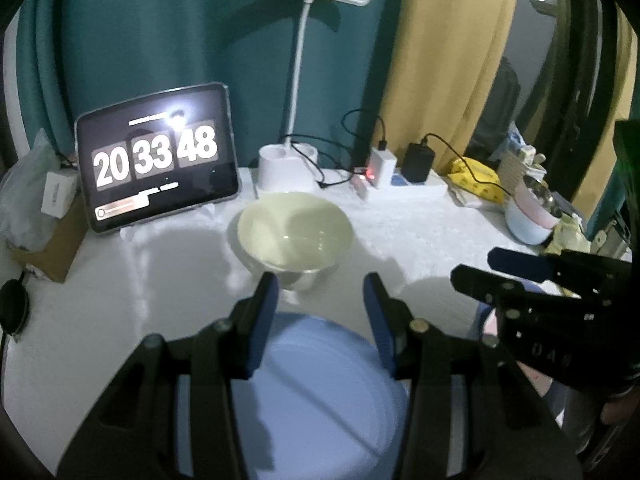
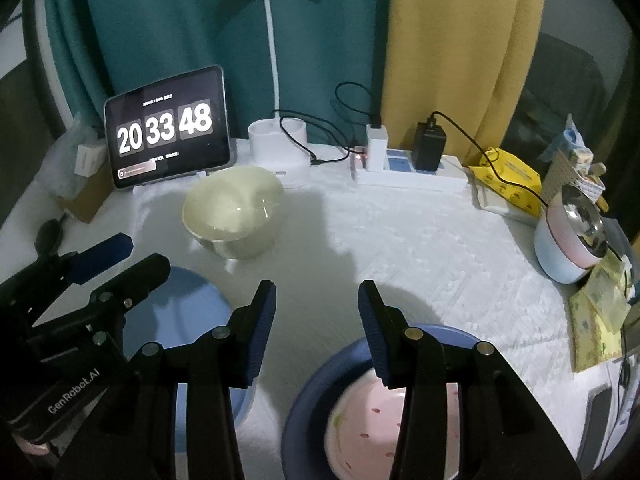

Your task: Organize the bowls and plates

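Both tongs, left (image 1: 320,288) and right (image 2: 316,296), gape empty above round pale-blue plate (image 1: 320,392) and pink-speckled bowl (image 2: 360,432), probably poised for stacking.

A white-covered table (image 2: 420,240) carries a cream bowl (image 2: 234,212) near its middle, a light blue plate (image 2: 180,312) in front of that, and a dark blue plate (image 2: 316,392) to the right holding a pink bowl (image 2: 360,428). Along the back edge stand a tablet (image 2: 168,128) showing 20 33 48, a lamp (image 2: 278,144), a power strip (image 2: 408,174) and a yellow packet (image 2: 508,182). A pink pot (image 2: 568,236) sits at the right.
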Motion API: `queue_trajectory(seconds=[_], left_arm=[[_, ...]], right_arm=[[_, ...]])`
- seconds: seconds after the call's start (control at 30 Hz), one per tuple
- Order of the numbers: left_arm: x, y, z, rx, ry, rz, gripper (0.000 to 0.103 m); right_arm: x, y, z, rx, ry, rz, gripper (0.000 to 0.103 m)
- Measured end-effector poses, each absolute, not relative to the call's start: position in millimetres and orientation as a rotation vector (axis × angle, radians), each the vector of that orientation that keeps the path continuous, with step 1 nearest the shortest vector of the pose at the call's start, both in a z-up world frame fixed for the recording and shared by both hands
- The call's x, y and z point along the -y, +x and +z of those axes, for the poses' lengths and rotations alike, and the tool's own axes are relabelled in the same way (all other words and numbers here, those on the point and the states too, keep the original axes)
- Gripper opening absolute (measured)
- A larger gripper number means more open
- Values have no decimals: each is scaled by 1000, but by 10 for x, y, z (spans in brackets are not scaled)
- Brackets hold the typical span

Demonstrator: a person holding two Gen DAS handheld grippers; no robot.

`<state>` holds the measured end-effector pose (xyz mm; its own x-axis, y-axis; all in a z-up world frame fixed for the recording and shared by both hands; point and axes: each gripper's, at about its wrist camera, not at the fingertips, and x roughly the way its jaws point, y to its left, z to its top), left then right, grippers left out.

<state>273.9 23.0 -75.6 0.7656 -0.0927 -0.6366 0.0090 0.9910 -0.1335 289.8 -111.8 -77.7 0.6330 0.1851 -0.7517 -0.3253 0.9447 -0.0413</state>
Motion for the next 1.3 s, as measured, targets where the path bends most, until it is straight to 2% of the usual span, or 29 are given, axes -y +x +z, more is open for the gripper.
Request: queue_trajectory(seconds=[0.67, 1.3], left_arm=[[-718, 3261, -841, -724, -142, 1, 46], [-859, 3838, -1426, -848, -195, -13, 46]], right_arm=[[711, 3427, -945, -876, -189, 325, 45], [472, 4056, -1377, -978, -109, 250, 45]])
